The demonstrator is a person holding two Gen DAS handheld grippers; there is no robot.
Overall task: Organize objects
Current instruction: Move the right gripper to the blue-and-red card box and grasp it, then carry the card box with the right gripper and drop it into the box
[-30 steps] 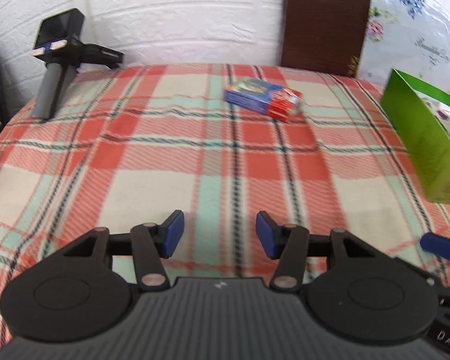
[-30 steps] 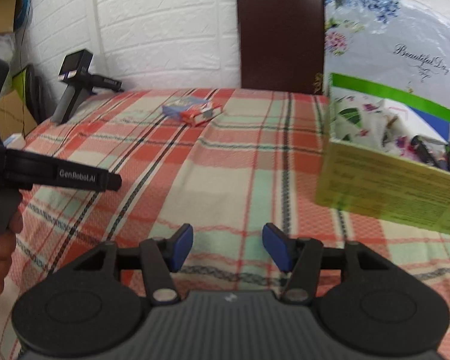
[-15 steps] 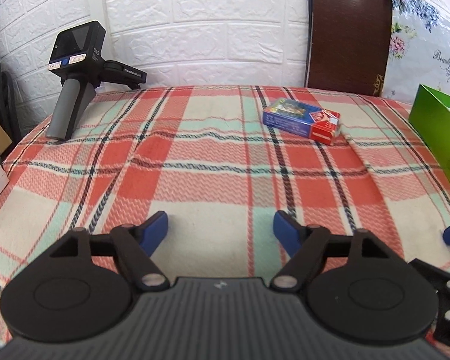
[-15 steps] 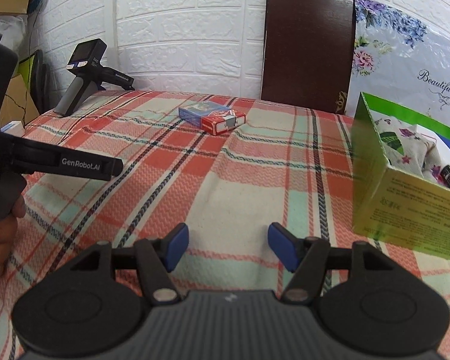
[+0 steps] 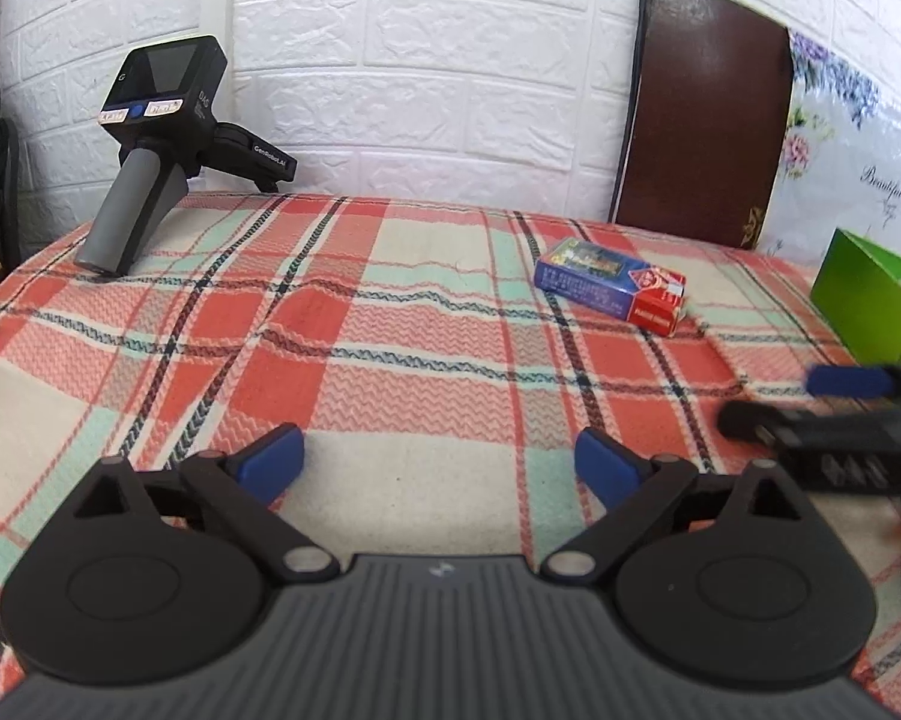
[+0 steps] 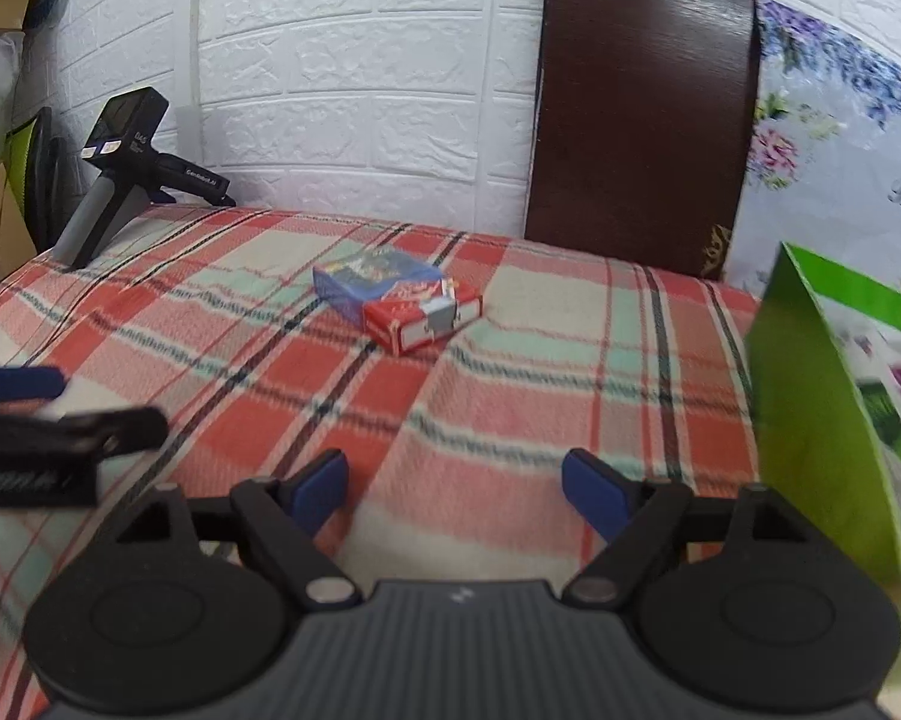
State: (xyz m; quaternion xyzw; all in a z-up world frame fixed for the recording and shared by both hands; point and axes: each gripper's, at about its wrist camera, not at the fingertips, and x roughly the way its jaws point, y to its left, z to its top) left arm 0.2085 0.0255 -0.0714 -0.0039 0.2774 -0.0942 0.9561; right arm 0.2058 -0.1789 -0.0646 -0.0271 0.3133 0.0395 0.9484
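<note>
I see my left gripper (image 5: 438, 462) opening over the plaid blanket (image 5: 390, 360), nothing between its jaws. A blue-and-red box (image 5: 611, 287) lies ahead, a green box (image 5: 864, 312) right, a spare handheld gripper (image 5: 150, 150) far left.

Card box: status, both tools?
Left tool and right tool both opening, nothing between fingers. Card box flat on plaid blanket, untouched. Green box at right; path clear.

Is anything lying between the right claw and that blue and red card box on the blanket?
Nothing visible. Only bare plaid blanket lies between the right claw, whose jaws are opening with nothing between them, and the card box. The green box stands off to the right, clear of that path.
</note>
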